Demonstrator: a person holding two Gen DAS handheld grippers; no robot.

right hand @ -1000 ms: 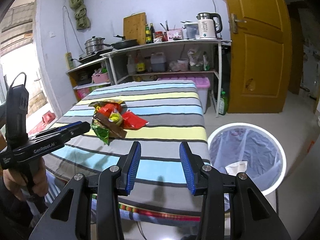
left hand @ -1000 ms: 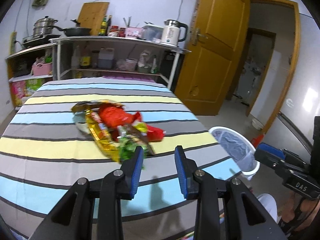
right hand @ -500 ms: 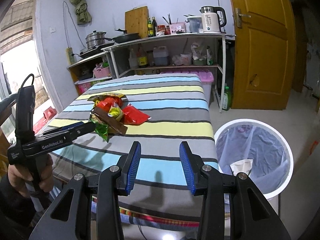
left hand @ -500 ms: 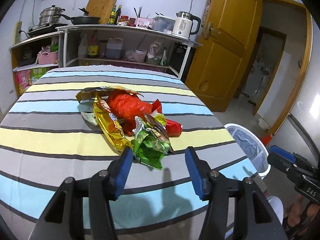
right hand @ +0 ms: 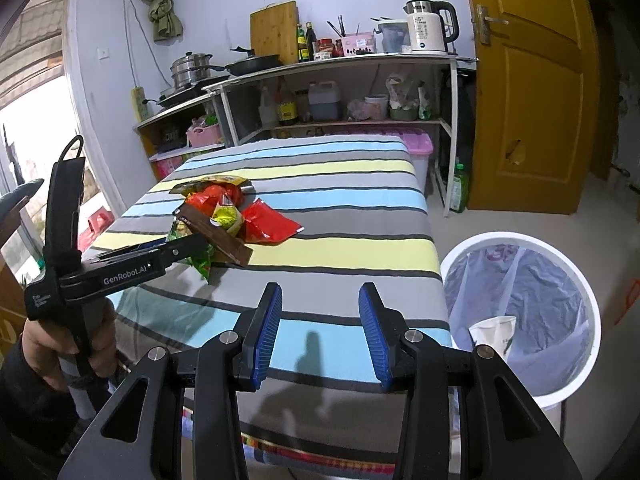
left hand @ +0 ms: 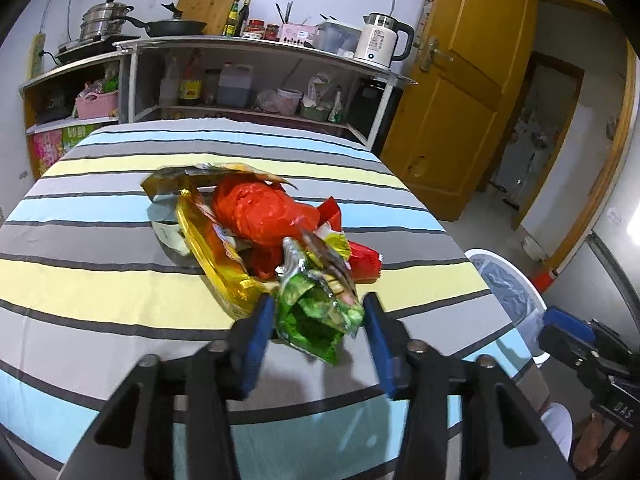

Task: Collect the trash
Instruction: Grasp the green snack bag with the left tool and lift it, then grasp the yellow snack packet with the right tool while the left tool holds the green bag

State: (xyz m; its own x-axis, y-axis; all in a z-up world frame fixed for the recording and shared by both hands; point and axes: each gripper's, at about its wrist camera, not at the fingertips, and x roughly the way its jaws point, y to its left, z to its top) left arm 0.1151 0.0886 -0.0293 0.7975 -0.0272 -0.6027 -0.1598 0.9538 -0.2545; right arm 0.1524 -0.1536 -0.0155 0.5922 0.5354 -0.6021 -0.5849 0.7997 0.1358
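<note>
A pile of snack wrappers lies on the striped table: a red bag, a gold wrapper, a brown wrapper and a crumpled green wrapper nearest me. My left gripper is over the pile's near end with the green wrapper between its blue pads. Its jaws are closing and stand just at the wrapper's sides. From the right wrist view the left gripper reaches into the pile from the left. My right gripper hovers open and bare over the table's near edge.
A white bin lined with a clear bag stands on the floor right of the table, a paper cup inside. Shelves with pots, bottles and a kettle run behind the table. A wooden door is at the right.
My left gripper has moved forward and down over the pile; the green wrapper that lay ahead of its fingers now sits between them. Its jaws widened, then narrowed. The right gripper drifted slightly forward, still open.
</note>
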